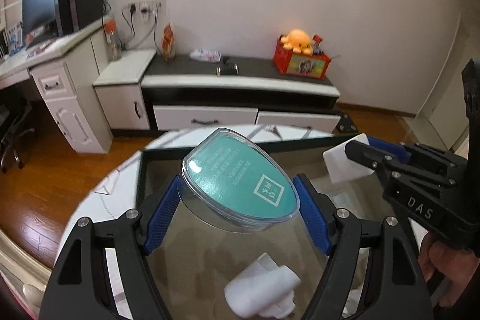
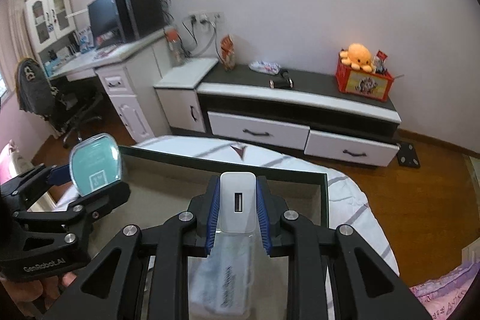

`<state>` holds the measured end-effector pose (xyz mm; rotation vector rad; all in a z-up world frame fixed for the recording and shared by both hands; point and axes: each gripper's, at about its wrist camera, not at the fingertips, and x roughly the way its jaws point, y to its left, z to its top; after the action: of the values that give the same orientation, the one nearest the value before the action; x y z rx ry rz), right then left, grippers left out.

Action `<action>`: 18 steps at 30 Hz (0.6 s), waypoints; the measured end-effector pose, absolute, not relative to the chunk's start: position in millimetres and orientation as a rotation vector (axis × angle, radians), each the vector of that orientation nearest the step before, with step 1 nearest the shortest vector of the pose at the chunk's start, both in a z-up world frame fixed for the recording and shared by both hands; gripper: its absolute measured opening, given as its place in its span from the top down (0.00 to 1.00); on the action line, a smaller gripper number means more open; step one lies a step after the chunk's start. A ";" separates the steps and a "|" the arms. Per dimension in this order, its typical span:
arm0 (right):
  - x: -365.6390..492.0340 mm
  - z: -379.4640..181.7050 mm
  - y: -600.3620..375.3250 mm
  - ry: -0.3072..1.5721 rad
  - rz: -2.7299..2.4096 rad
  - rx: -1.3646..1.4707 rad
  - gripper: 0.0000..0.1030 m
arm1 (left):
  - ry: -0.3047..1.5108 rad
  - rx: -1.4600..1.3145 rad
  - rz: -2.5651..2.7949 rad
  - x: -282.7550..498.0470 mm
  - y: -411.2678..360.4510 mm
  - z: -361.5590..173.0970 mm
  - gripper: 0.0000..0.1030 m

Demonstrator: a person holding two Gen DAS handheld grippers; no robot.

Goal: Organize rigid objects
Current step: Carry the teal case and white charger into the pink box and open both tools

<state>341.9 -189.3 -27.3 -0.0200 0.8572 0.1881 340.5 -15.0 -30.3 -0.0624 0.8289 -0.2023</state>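
Both loads are in carry above the glass surface: the left gripper grasps a teal-lidded box, the right gripper clenches a white charger. Next, each likely needs a set-down spot.

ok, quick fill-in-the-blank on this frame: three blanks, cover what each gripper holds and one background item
1. The left gripper is shut on a clear case with a ____ coloured label.
2. The right gripper is shut on a white ____ with a USB port facing the camera.
3. The orange plush octopus sits on a ____ box on the low cabinet.

Missing words: teal; charger; red
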 end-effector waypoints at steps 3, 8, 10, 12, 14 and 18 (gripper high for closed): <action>350.0 -38.9 -189.2 0.889 0.180 -0.029 0.77 | 0.877 -0.051 -0.204 348.2 -20.2 -44.1 0.25; 356.1 -45.2 -190.1 0.914 0.170 -0.027 0.77 | 0.940 -0.047 -0.209 356.6 -23.7 -53.8 0.25; 355.8 -47.4 -187.1 0.925 0.167 -0.042 0.72 | 0.942 -0.036 -0.196 357.8 -21.2 -55.4 0.24; 355.1 -46.8 -185.7 0.922 0.162 -0.047 0.46 | 0.924 -0.024 -0.186 355.9 -22.6 -52.0 0.22; 352.0 -42.7 -187.9 0.909 0.155 -0.030 0.29 | 0.906 -0.029 -0.189 350.8 -22.1 -46.7 0.13; 340.7 -32.8 -187.4 0.889 0.140 -0.016 0.17 | 0.854 -0.047 -0.184 334.1 -14.4 -29.0 0.00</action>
<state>340.7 -187.4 -32.8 -0.0157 0.8886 0.1396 334.1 -14.4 -29.0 -0.0470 0.8539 -0.1839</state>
